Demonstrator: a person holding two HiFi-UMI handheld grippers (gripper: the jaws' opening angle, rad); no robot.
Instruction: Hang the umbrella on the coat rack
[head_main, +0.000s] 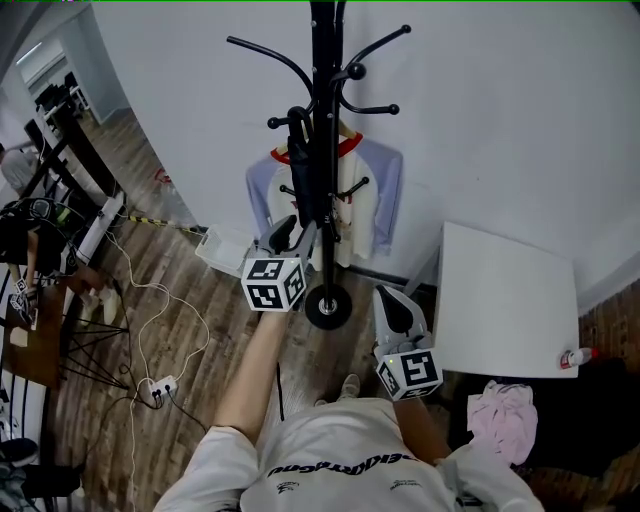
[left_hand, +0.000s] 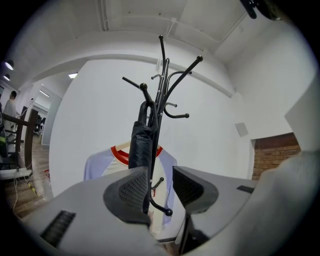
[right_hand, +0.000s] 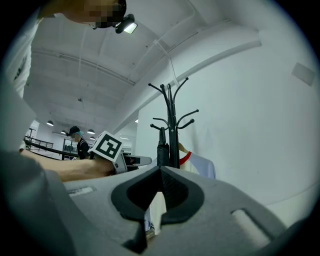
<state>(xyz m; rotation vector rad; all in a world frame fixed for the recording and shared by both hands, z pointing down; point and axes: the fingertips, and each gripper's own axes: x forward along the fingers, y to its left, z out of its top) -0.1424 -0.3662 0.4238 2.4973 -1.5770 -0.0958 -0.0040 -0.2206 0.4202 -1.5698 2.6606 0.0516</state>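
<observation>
A black folded umbrella hangs by its handle from an arm of the black coat rack, close against the pole. My left gripper is level in front of the umbrella's lower end. In the left gripper view, my left gripper has a gap between its pads. The umbrella and the rack show beyond them, and nothing is pressed. My right gripper is lower right, apart from the rack. In the right gripper view, my right gripper has its tips together and is empty; the umbrella is far ahead.
A white and lilac shirt hangs behind the rack. A white table with a small bottle stands at the right, with a pink cloth below it. Cables and a power strip lie on the wooden floor at the left.
</observation>
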